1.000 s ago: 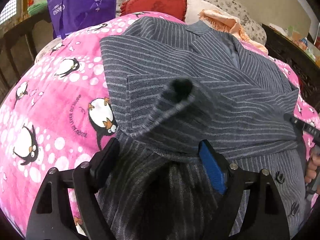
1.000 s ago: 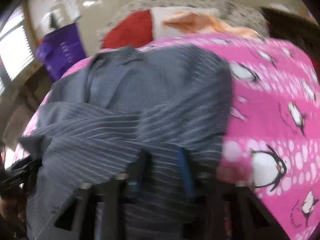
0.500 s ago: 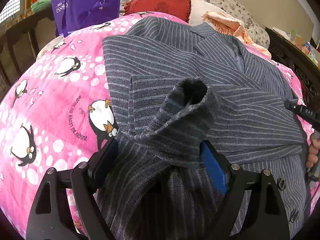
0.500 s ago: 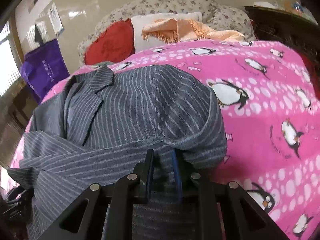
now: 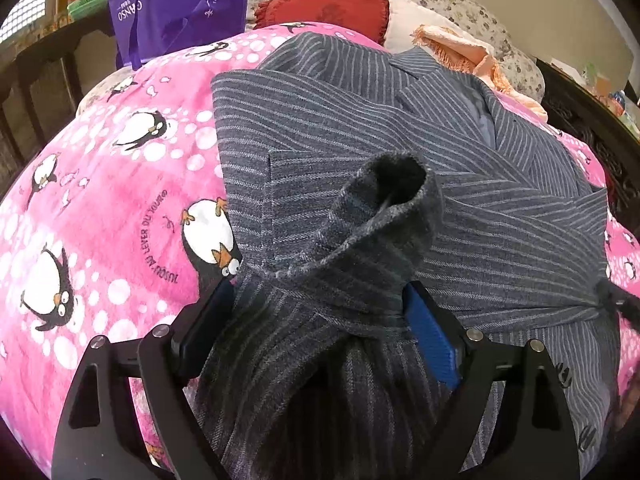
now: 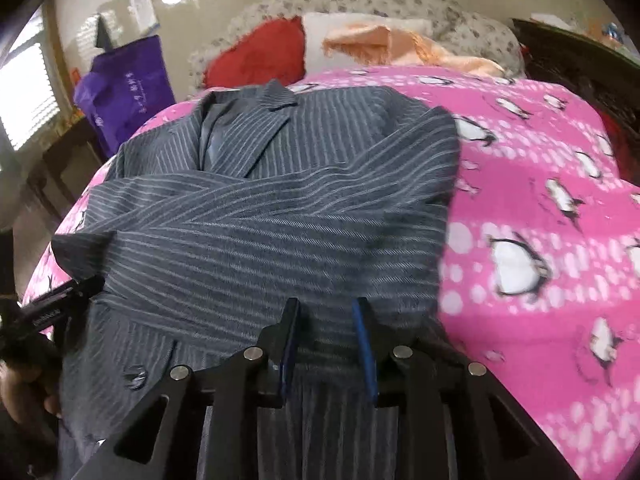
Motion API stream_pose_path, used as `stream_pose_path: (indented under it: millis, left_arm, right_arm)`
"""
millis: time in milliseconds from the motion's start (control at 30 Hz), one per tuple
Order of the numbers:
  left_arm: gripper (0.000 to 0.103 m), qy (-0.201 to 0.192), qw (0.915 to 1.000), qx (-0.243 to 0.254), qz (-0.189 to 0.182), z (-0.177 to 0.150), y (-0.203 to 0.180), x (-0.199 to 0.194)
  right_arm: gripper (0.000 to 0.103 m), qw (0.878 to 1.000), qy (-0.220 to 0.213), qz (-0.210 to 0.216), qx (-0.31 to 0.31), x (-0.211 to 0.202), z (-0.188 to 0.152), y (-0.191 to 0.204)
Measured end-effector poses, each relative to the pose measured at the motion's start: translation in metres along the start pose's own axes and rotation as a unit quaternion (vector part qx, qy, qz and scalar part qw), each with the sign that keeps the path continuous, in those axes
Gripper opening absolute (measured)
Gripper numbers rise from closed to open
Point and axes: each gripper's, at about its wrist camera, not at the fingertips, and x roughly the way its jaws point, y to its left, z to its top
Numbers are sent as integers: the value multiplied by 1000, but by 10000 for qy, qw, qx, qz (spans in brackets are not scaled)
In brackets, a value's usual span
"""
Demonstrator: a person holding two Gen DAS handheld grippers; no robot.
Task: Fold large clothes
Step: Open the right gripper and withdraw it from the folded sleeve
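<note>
A grey pinstriped jacket [image 5: 360,128] lies on a pink penguin blanket [image 5: 100,200], collar at the far end, both sleeves folded across its front. A rolled sleeve cuff [image 5: 392,208] rises between the wide-apart fingers of my left gripper [image 5: 320,320], which stands open around bunched cloth. In the right wrist view the jacket [image 6: 280,200] fills the middle. My right gripper [image 6: 326,328] stands over its lower part, its fingers a little apart with cloth under them. The left gripper's tip [image 6: 60,300] shows at the left.
A purple bag [image 5: 180,0] stands at the far left. A red cushion [image 5: 332,8], a white pillow and an orange fringed cloth [image 5: 472,52] lie at the head of the bed. Dark wooden furniture [image 6: 580,60] runs along the right side.
My right gripper has opened a little and pulled back and upward, so more of the jacket shows. The left gripper has held its place with the cuff between its fingers.
</note>
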Motion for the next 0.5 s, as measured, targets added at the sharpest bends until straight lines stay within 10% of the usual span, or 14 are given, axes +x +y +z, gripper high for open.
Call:
stream_pose_path:
  millis: [367,500]
  left_arm:
    - [89,449,9972,275,-539,-20,32,-55]
    - [89,297,9971,672,191,-56,61,-91]
  right_arm:
    - [34,9976,358,585,70,-127,-112,-52]
    - [35,9961,616,534,325,-130,-160,-74]
